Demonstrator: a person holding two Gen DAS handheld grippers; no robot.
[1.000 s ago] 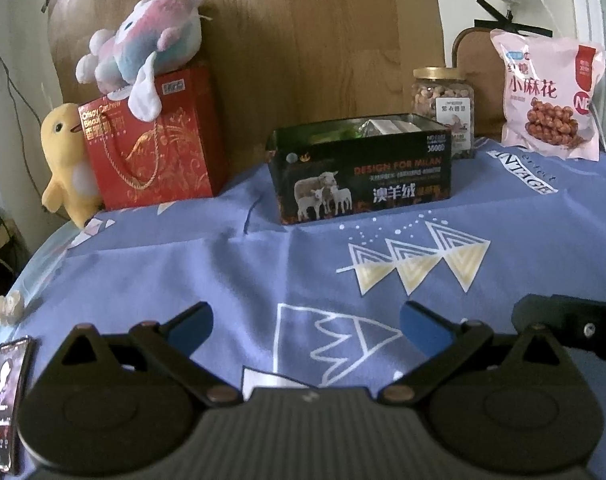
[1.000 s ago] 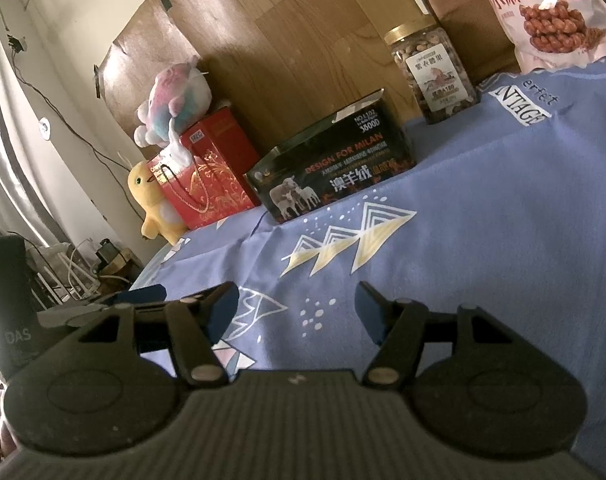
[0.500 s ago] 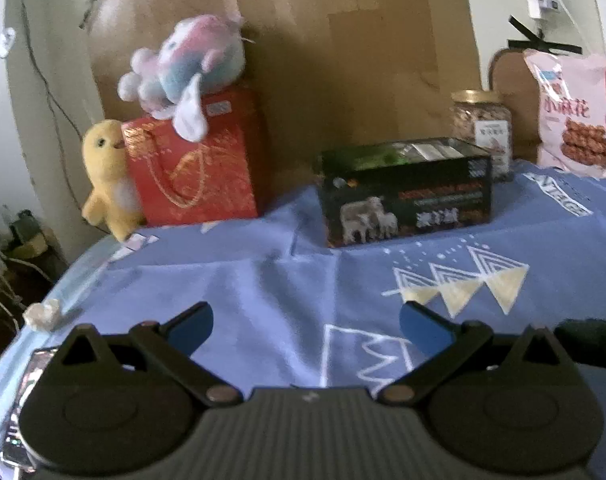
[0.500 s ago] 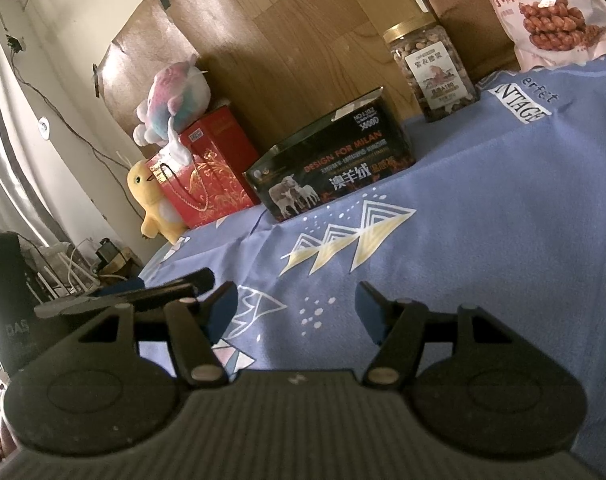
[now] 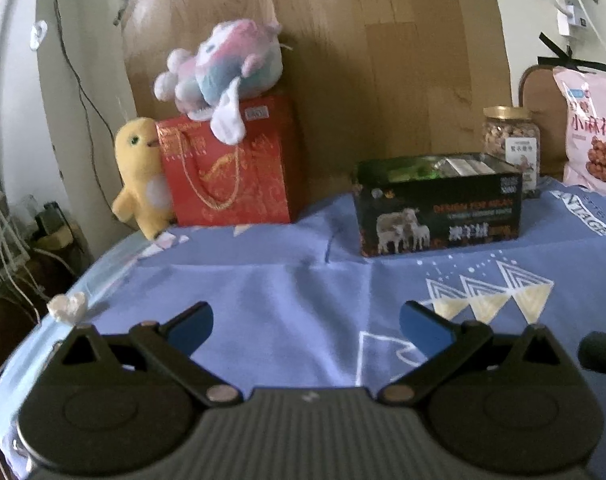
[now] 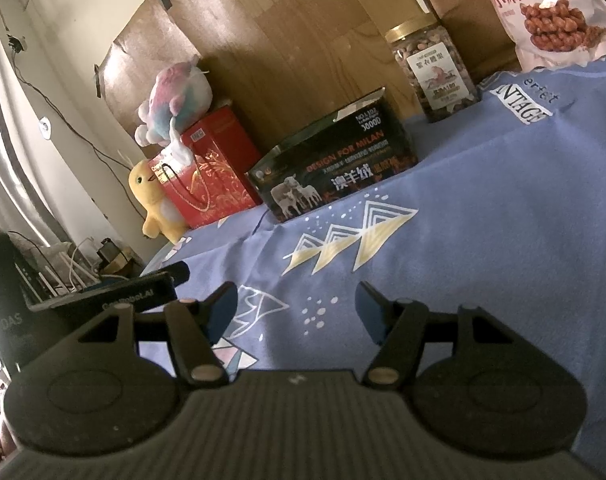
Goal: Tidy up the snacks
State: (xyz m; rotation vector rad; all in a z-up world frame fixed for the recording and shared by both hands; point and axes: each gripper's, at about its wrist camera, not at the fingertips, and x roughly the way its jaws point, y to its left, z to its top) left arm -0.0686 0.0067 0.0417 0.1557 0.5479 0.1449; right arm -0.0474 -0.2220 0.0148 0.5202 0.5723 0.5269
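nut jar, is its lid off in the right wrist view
No, the nut jar stands upright on the blue cloth with its gold lid closed on top.

Black box (image 6: 335, 168), front face: "DESIGN FOR MILAN" in orange, large white Chinese characters "澳羊绒" below it, beside a picture of sheep.
Black box, upper right corner: "NO.1102" and "3000D" in white.
Pink snack bag (image 6: 543, 4): big red Chinese characters "小麻花", smaller "红糖" above them, and a red circle with white letters "NE" cut off at the frame edge.
Nut jar (image 6: 435, 68): white label with Chinese print, too small to read surely.
Blue cloth (image 6: 483, 240): white patch reading "NTAGE", with "erfet" in thin letters above.
Black device (image 6: 119, 300) at left: small white lettering, unclear.
Dark upright object (image 6: 3, 304) at far left: "DAS".
Red gift bag (image 5: 231, 172): gold lettering, illegible.
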